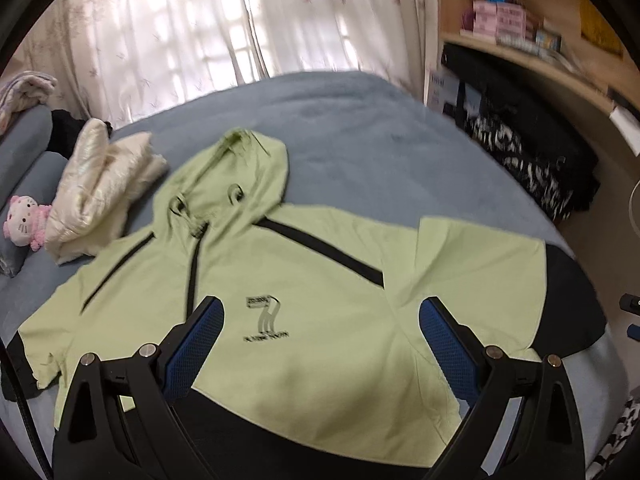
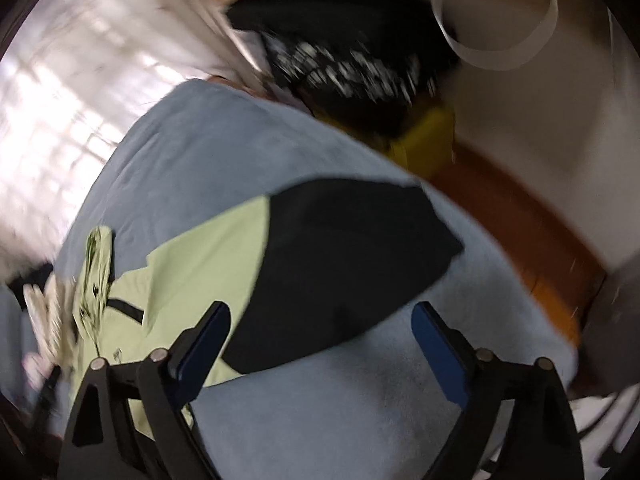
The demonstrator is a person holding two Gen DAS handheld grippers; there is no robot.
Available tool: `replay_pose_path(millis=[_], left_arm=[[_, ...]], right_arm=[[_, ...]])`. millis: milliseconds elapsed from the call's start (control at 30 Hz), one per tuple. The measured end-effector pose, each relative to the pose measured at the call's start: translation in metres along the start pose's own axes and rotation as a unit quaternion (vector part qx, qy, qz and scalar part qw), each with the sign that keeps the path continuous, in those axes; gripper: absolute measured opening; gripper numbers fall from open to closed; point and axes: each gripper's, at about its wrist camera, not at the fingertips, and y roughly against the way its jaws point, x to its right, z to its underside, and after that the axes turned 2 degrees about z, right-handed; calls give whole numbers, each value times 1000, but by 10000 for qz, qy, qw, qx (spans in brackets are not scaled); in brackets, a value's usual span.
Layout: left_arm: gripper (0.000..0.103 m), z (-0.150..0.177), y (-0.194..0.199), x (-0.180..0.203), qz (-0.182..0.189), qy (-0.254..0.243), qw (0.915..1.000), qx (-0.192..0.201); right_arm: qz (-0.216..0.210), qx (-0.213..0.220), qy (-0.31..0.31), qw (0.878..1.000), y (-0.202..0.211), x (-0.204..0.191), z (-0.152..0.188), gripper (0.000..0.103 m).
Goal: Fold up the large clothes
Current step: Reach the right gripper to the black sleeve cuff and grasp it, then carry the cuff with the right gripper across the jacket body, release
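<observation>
A light green hooded jacket (image 1: pixel 320 280) with black trim lies spread face up on the blue bed (image 1: pixel 360 128), hood toward the curtain. Its sleeves end in black cuffs. My left gripper (image 1: pixel 322 316) hovers open above the jacket's chest, near the printed logo (image 1: pixel 266 320), with nothing between its fingers. In the right wrist view, blurred by motion, the jacket's black sleeve end (image 2: pixel 348 272) lies on the bed (image 2: pixel 224 152). My right gripper (image 2: pixel 322 322) stands open above the sleeve's near edge and the blue cover, nothing between its blue pads (image 2: pixel 440 348).
A cream puffy jacket (image 1: pixel 100 192) lies folded at the bed's left, beside a pink and white plush cat (image 1: pixel 26 220) and grey pillows (image 1: pixel 24 160). Right of the bed stand a black patterned bag (image 1: pixel 532 160) and a wooden shelf (image 1: pixel 540 52) with boxes. White curtains (image 1: pixel 200 28) hang behind.
</observation>
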Motion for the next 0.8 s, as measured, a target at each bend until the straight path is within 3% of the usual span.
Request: replay_pose_path(millis=[200,400,500,533,567,700,800], left_arm=[[97,8,-42,24,-93,-115,9995,-274],[95,14,-59,28,31,-23,9987,-511],[85,18,-61,26,180,5,9978,-636],[82,19,-61,26,231,-4,9973,-699],[82,21,-59,24,290,-10,9970,-718],[82,27,-45,13,300,-46,9982,-517],[82,30,-34,0,334,-55,9985,-429]], right_arm=[[-327,-534,-951,9935,-55,40,-4,79],[-453,-315,-1364,9891,-76,49,-9,72],[-333,-144,-1347,9902,-76,47,-9,39],[-359,-65,-1331,9904,-74,46,-9,18],[-448,8,-1332,9901,-71,44,-9,9],[-573,675,-906,9919,-38,15,-5,6],[-929,1085,-279,9893,-3,-32,3,6]])
